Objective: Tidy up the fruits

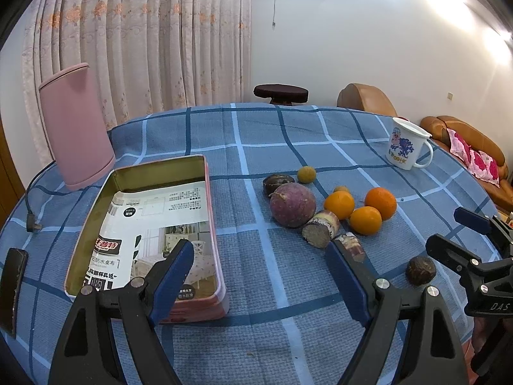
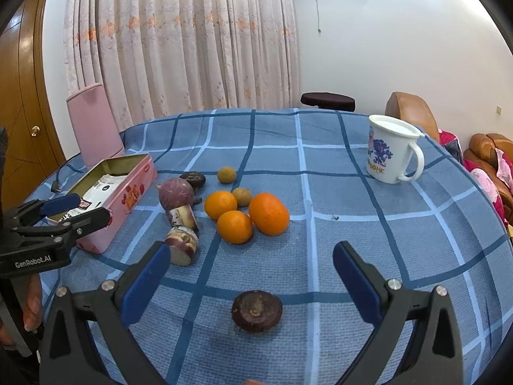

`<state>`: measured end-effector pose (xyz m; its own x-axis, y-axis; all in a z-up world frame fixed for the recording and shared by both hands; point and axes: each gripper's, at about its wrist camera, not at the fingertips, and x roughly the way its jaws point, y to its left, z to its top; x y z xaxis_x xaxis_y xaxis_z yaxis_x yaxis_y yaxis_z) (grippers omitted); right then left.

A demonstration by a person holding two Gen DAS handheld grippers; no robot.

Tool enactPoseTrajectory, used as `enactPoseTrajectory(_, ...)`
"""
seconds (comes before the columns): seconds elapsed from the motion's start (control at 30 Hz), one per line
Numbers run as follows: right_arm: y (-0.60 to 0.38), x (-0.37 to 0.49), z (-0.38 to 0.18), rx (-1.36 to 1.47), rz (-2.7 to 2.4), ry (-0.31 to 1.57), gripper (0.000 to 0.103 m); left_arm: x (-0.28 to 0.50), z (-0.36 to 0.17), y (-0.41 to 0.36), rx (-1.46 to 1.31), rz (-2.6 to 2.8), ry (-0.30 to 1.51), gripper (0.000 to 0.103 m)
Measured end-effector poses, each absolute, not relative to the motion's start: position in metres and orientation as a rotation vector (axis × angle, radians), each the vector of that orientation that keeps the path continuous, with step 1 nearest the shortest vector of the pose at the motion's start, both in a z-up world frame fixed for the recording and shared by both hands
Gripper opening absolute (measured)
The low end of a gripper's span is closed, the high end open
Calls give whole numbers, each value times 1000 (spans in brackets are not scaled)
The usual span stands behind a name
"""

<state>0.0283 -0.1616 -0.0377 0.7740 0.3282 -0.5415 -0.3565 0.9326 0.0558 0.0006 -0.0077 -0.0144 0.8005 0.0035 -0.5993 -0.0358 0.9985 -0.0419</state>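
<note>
Right wrist view: right gripper (image 2: pixel 251 268) fingers spread wide, nothing between the pads. Dark brown fruit (image 2: pixel 256 311) sits on the counter (image 2: pixel 368 224) dead centre of the gap and slightly nearer the camera than the tips, stem end up. Roundish, so no long axis to align to; a straight drop and close should catch it. Looks like a water chestnut or a dried passion fruit, can't tell at this resolution.

Left gripper (image 1: pixel 258 271) fingers also apart and empty, hanging over bare cloth between the tin (image 1: pixel 213 224) and the fruit pile. Same dark fruit (image 1: pixel 420 270) lies off to its right, outside its fingers, so the right hand is clearly the nearer one.

Further out: three oranges (image 2: pixel 238 226), purple round fruit (image 2: pixel 175 194), two cut sugarcane pieces (image 2: pixel 181 244), all loose on the counter. Tin is open, paper-lined, no fruit in it yet. Mug (image 2: pixel 392 149) at the far right, well clear.
</note>
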Motion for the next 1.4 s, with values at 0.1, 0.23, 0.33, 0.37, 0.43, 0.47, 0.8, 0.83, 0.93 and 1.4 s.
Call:
enactPoseTrajectory(0.1,-161,29,-39,-47,372,584,103,1,-15,-8,-51,22,643,85)
enactPoseTrajectory(0.23,-162,29,-40,-42,373,583,103,1,-15,-8,-51,20,643,85)
enactPoseTrajectory(0.33,-163,29,-40,-41,375,585,103,2,-17,-9,-48,21,644,85)
enactPoseTrajectory(0.37,-162,29,-40,-40,376,585,103,2,-17,-8,-50,21,644,85)
enactPoseTrajectory(0.43,-162,29,-40,-41,375,583,103,2,-19,-7,-50,21,644,85)
enactPoseTrajectory(0.47,-162,29,-40,-41,376,583,103,2,-19,-8,-49,22,644,85)
enactPoseTrajectory(0.8,-160,28,-43,-42,387,584,102,3,-18,-8,-49,22,646,85)
enactPoseTrajectory(0.83,-160,28,-43,-43,387,586,102,3,-18,-8,-49,21,646,85)
enactPoseTrajectory(0.93,-160,28,-44,-42,389,588,101,3,-20,-8,-49,22,648,85)
enactPoseTrajectory(1.4,-160,26,-49,-42,395,598,94,4,-27,-10,-47,29,669,85)
